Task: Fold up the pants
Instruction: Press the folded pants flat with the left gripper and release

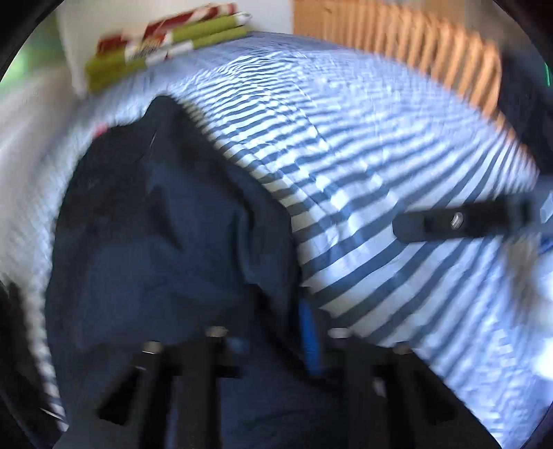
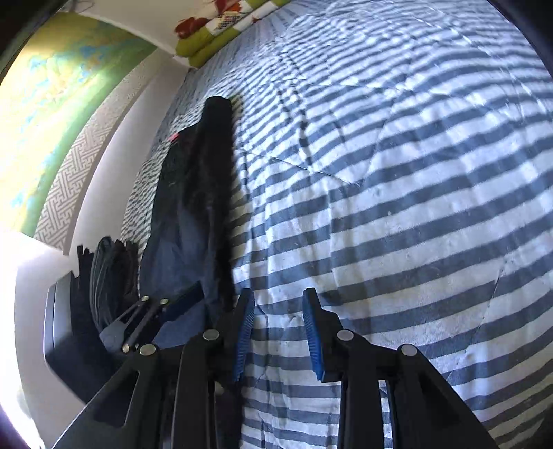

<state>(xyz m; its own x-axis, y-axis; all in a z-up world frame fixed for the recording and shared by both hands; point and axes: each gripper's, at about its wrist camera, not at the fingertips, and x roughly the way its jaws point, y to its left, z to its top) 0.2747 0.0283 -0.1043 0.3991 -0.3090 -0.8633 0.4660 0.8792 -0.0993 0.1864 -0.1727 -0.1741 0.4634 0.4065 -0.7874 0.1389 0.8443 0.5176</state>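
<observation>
The dark navy pants (image 2: 193,214) lie in a long strip along the left side of the striped bed, next to the wall. In the blurred left wrist view the pants (image 1: 155,241) bunch up and drape over my left gripper (image 1: 276,338), hiding most of it; one blue pad (image 1: 311,331) shows. From the right wrist view, my left gripper (image 2: 166,311) sits at the near end of the pants, its fingers closed on the cloth. My right gripper (image 2: 279,331) stands open over bare bedspread just right of the pants, holding nothing. Its black finger (image 1: 449,224) appears at the right edge of the left wrist view.
A blue-and-white striped bedspread (image 2: 397,207) covers the bed. Green and red pillows (image 2: 221,31) lie at the far end. A white wall with a patterned band (image 2: 69,193) runs along the left. Dark bundled items (image 2: 110,273) sit by the wall. Wooden slats (image 1: 397,41) stand far right.
</observation>
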